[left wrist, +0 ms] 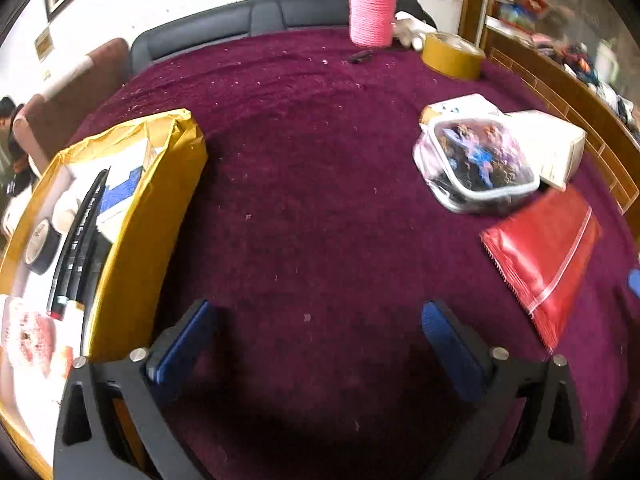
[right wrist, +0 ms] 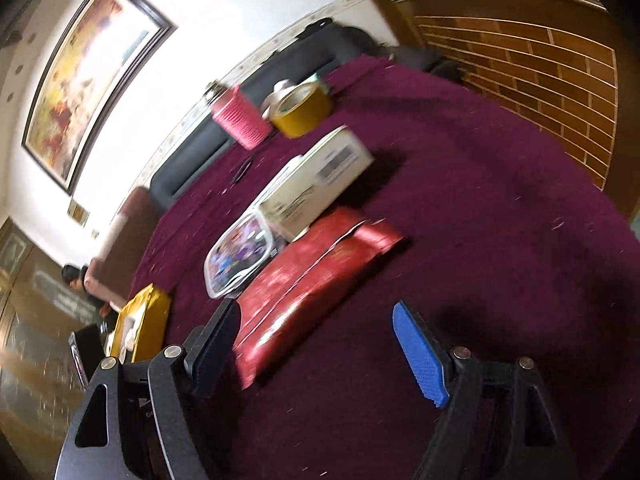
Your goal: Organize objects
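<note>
Where cloth shows: one red pouch [left wrist: 540, 260].

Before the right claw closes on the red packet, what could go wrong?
1. The red packet lies flat and touches the clear pouch and white box; the open right claw may drag them along.
2. The yellow box is already crowded, so the packet might not settle inside.
3. Both views are blurred, so aim may be off.
</note>
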{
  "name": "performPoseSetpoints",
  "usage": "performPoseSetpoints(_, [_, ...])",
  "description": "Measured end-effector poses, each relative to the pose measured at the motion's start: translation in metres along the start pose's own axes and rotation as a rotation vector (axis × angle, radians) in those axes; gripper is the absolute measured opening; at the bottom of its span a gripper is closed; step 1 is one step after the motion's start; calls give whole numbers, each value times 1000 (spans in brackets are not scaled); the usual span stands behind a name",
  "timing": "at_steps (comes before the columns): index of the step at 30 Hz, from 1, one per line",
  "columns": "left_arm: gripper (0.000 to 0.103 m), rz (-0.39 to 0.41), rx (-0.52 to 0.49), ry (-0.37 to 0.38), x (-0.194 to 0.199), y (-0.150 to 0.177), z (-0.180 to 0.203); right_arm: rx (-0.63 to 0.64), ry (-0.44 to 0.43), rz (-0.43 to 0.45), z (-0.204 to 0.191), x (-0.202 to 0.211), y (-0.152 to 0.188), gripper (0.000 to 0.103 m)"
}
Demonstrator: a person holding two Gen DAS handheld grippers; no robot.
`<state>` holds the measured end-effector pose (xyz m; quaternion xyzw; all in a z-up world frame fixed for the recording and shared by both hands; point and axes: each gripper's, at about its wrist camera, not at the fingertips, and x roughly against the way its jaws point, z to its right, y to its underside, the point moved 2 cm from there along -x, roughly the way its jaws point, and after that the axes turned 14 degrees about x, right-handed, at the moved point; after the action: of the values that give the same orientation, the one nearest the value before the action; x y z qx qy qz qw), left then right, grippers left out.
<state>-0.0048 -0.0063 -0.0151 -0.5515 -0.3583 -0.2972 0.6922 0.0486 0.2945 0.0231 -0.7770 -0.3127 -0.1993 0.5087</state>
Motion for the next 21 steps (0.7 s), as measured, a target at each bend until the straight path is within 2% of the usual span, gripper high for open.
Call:
performPoseSetpoints(4, [103, 15, -3, 2, 1, 3, 1, -23, 22, 17, 15, -7, -6, 84])
performPoseSetpoints(8, [103, 14, -3, 2, 2, 2, 1, -31, 9, 38, 23, -11, -3, 84])
performPoseSetpoints(11, [103, 14, -3, 2, 2, 2, 1, -72, -6, 10, 30, -22, -2, 85])
performPoseSetpoints(21, [103, 13, -3, 2, 2, 2, 1, -2, 48, 4, 19, -23, 0, 88])
